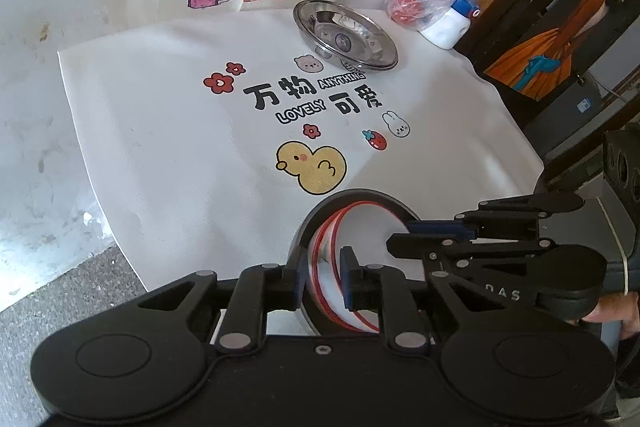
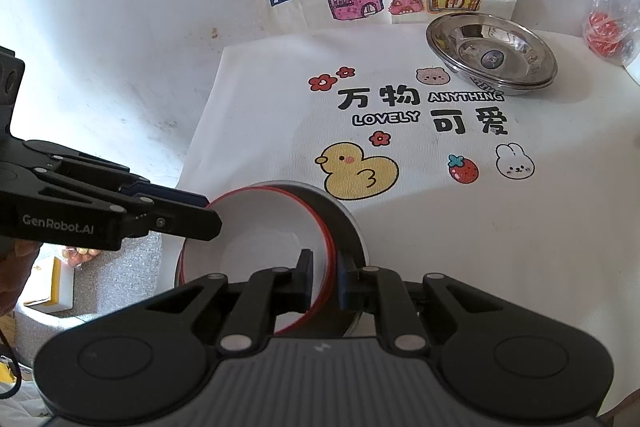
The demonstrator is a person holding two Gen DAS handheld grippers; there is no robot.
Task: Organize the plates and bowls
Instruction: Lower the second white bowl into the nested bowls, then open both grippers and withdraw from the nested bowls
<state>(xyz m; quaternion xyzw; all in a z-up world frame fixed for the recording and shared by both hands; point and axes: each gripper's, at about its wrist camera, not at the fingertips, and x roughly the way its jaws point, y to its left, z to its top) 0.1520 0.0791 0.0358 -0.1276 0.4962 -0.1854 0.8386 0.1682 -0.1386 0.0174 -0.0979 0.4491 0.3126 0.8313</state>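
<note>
At the near edge of the table (image 2: 120, 47), a white bowl (image 2: 256, 243) with a red rim sits inside a metal bowl (image 2: 352, 223); the right gripper (image 2: 324, 283) is clamped on the white bowl's right rim, one finger inside and one outside. The left gripper (image 1: 324, 279) straddles the left rim of the same bowls, and I cannot tell whether its pads press on it. Farther back on the right, on a white cloth (image 2: 440, 227) printed with a yellow duck (image 2: 356, 175), stacked metal plates (image 2: 492, 55) rest empty.
</note>
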